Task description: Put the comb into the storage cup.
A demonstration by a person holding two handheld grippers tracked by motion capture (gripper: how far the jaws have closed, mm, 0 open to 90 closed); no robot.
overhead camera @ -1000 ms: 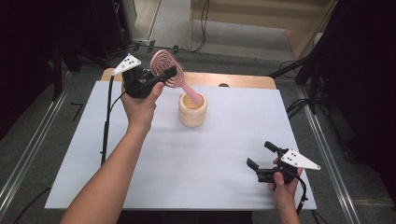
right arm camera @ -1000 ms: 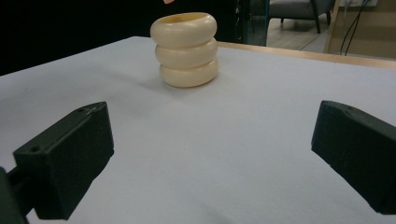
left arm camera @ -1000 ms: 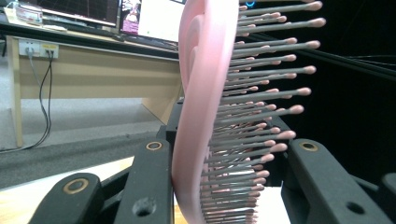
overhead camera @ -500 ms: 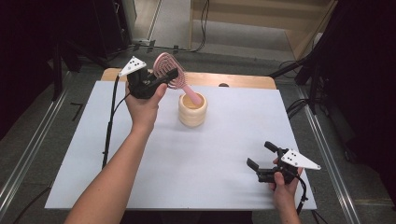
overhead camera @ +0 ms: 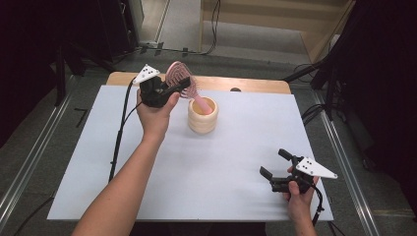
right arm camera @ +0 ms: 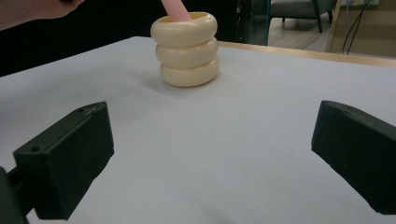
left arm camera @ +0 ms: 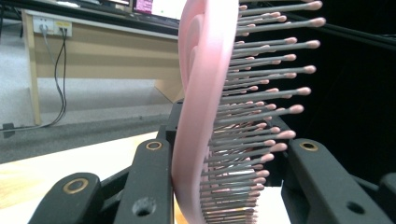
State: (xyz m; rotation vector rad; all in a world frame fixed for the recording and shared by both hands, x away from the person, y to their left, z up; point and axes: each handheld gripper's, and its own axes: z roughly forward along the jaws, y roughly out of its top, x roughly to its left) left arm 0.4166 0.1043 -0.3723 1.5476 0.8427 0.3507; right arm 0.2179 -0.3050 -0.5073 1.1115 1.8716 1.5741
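At the counter's (overhead camera: 246,162) far side, the pink hairbrush (overhead camera: 181,78) is pinched by its head in the left hand-held gripper (overhead camera: 169,89), handle tip inside the cream ringed holder (overhead camera: 202,115), probably so it stands upright there. Right hand-held gripper (overhead camera: 275,172) is held spread, idle near the front edge.

Pink hairbrush (overhead camera: 183,82) leans tilted, handle apparently inside cream ribbed cup (overhead camera: 202,116).

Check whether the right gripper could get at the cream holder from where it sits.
Probably yes: the right gripper is open and faces the cream ribbed holder across bare white mat. The left gripper holds the pink hairbrush above it.
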